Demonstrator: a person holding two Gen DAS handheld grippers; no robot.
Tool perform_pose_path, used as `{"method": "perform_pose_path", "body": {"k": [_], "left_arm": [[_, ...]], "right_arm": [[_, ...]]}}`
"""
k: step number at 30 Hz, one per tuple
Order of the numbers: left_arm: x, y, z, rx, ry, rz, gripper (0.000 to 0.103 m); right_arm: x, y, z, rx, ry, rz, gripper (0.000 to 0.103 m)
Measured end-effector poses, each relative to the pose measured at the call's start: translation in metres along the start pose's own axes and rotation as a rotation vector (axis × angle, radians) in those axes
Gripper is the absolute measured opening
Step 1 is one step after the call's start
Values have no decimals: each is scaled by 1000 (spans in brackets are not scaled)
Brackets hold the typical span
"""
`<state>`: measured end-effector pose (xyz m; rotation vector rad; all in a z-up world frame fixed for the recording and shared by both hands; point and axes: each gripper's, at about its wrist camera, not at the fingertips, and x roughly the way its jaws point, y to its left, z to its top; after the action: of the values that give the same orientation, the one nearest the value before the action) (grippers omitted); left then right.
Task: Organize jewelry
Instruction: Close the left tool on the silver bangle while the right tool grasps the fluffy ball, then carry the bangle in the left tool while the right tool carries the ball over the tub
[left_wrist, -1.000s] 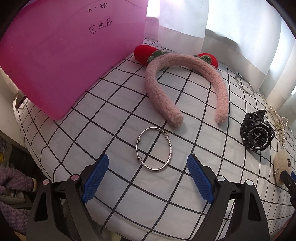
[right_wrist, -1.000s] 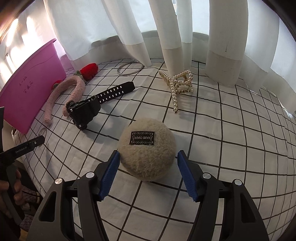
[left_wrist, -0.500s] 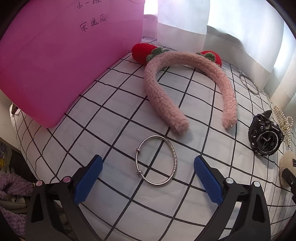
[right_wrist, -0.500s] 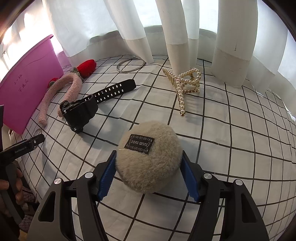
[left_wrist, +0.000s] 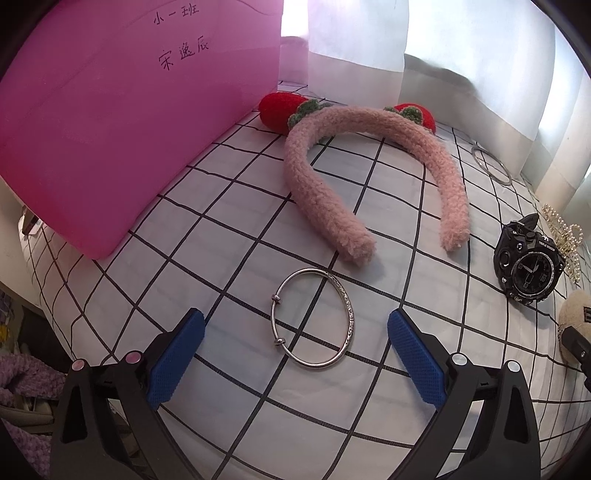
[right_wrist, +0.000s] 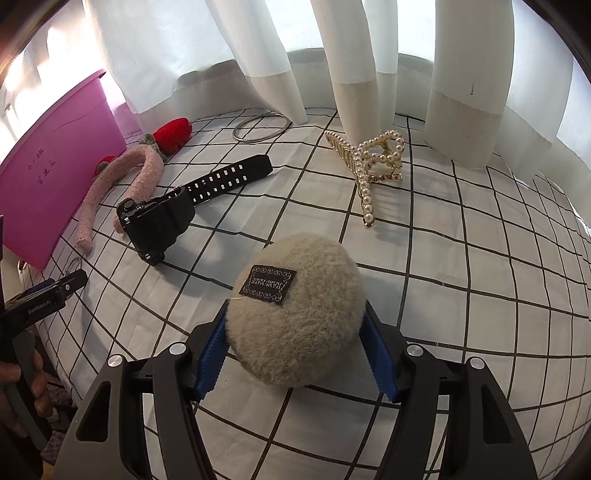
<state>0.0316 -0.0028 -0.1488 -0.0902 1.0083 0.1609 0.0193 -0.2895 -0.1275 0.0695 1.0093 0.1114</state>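
Observation:
A silver bangle (left_wrist: 312, 317) lies flat on the checked cloth (left_wrist: 229, 236), just ahead of my left gripper (left_wrist: 295, 332) and between the lines of its fingers. That gripper is open wide, and its blue pads (left_wrist: 177, 358) touch nothing. In the right wrist view a fluffy beige pom-pom (right_wrist: 295, 310) with a black label sits between the blue pads (right_wrist: 376, 350) of my right gripper (right_wrist: 295, 325). Both pads press into its fur. I cannot tell whether the pom-pom is off the cloth.
A pink box (left_wrist: 110, 110) stands at the left. Near it are a pink plush headband (left_wrist: 369, 166) with red strawberries, a black watch (right_wrist: 159, 218), a pearl hair claw (right_wrist: 373, 162) and a thin metal ring (right_wrist: 260, 127). White curtains (right_wrist: 354, 55) hang behind. A hand (right_wrist: 22, 376) holds the left gripper.
My left gripper's jaws spread wider around the bangle. The right gripper closed in on the pom-pom, which now sits deeper between its pads and touches them.

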Motion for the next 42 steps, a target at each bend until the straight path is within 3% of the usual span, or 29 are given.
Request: {"method": "perform_pose_path", "body": {"k": [5, 11, 12, 17, 27, 42], "left_arm": [[-5, 0, -5, 8, -29, -9, 91], [-16, -5, -9, 29, -71, -23, 54], [-17, -6, -10, 33, -77, -23, 43], [-17, -6, -11, 38, -82, -26, 42], [-35, -3, -11, 31, -96, -42, 42], [-122, -7, 0, 17, -151, -86, 42]], "right_arm": [[1, 4, -2, -15, -14, -15, 63], [2, 9, -3, -35, -23, -36, 63], [2, 9, -3, -40, -25, -39, 62], [1, 11, -3, -48, -41, -42, 54], [-17, 5, -1, 3, -81, 25, 53], [-106, 6, 18, -39, -133, 95, 53]]}}
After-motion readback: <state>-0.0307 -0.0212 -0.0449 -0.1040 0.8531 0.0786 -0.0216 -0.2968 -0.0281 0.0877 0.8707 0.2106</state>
